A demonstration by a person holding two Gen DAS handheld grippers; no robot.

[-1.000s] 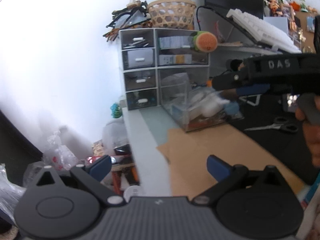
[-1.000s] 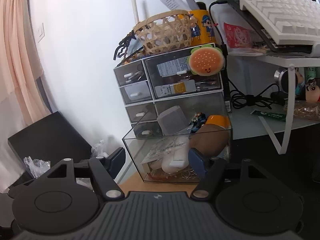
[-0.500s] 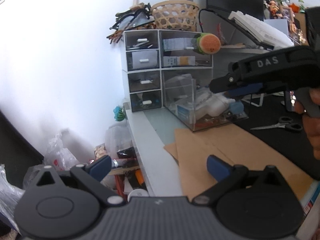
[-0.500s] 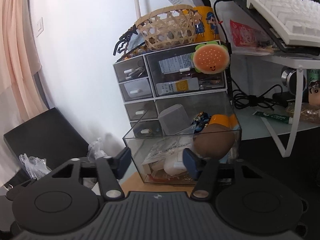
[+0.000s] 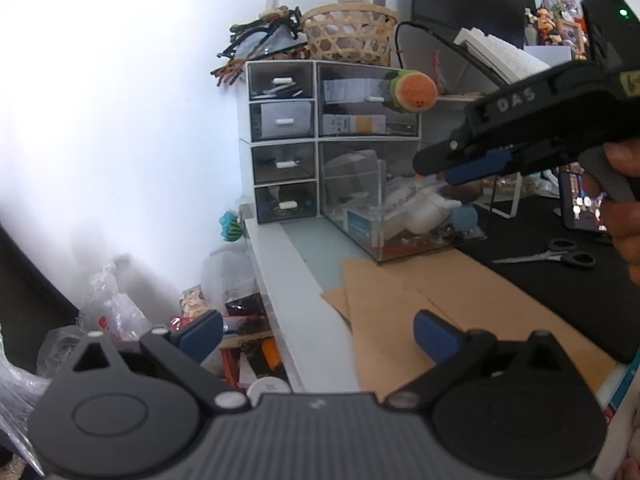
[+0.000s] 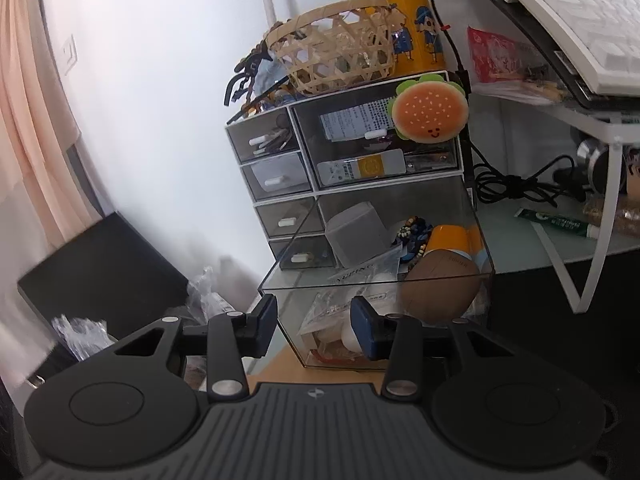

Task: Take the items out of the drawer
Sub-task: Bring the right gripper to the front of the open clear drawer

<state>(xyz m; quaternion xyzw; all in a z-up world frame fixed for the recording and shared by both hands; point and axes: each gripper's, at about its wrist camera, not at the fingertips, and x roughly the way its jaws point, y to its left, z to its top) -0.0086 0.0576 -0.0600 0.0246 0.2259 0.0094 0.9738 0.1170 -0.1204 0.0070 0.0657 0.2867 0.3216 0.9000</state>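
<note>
A clear drawer (image 6: 320,286) stands pulled out of the bottom right bay of a small organizer (image 6: 280,180). Inside it lie a brown ball-shaped thing (image 6: 440,288), an orange cup (image 6: 448,240), a grey box (image 6: 356,232) and white packets (image 6: 332,312). My right gripper (image 6: 314,324) hovers just short of the drawer's front left corner. Its jaws are closing and its pads touch nothing. In the left wrist view the right gripper (image 5: 436,160) hangs over the drawer (image 5: 432,254), held by a hand (image 5: 624,216). My left gripper (image 5: 316,332) is open, low over the desk's left edge.
A burger plush (image 6: 430,112) hangs on an upper drawer, and a woven basket (image 6: 340,56) tops the organizer. Brown cardboard (image 5: 440,300) covers the desk before the drawer. Scissors (image 5: 548,256) and a phone (image 5: 580,204) lie at right. A keyboard (image 6: 580,20) rests on a white riser.
The right gripper's jaws have narrowed markedly, and its nose has tipped down a little toward the drawer. The left gripper has stayed open and nearly still.
</note>
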